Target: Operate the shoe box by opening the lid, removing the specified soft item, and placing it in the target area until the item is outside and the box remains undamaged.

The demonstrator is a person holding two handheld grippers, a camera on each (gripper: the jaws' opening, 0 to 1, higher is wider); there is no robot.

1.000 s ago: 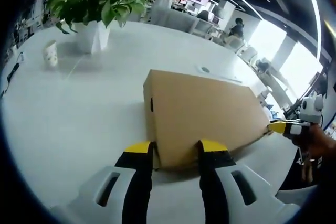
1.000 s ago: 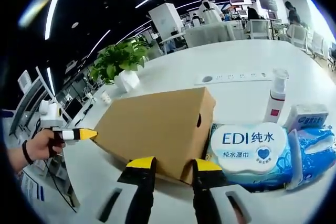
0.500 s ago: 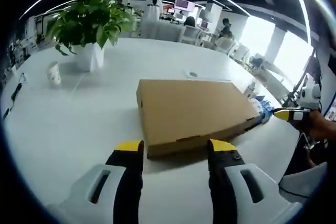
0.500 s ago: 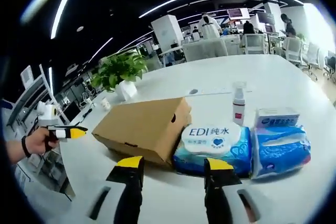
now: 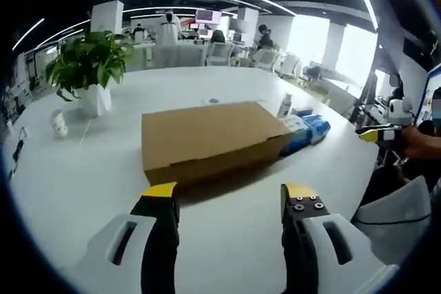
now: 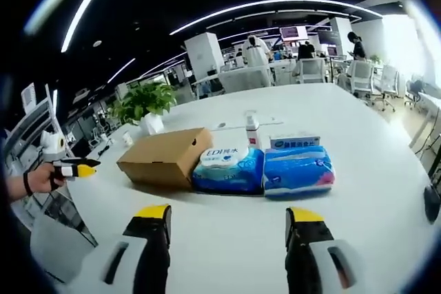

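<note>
A closed brown cardboard shoe box [image 5: 207,139] lies on the white table [image 5: 83,170]; it also shows in the right gripper view as the shoe box [image 6: 164,162]. My left gripper [image 5: 231,194] is open, a short way back from the box's near side, nothing between its yellow-tipped fingers. My right gripper [image 6: 229,214] is open too, well back from the box. The left gripper [image 6: 74,168], held by a hand, shows at the left of the right gripper view. The right gripper [image 5: 375,134] appears at the right edge of the left gripper view.
Two packs of wet wipes [image 6: 229,168] [image 6: 298,169] lie beside the box's end, with a spray bottle [image 6: 252,129] and a small carton [image 6: 295,142] behind. A potted plant [image 5: 86,74] and paper cup [image 5: 59,122] stand far left. Office desks and people sit beyond.
Both grippers have drawn back from the box and their jaws have spread wider. The box now sits farther off in both views.
</note>
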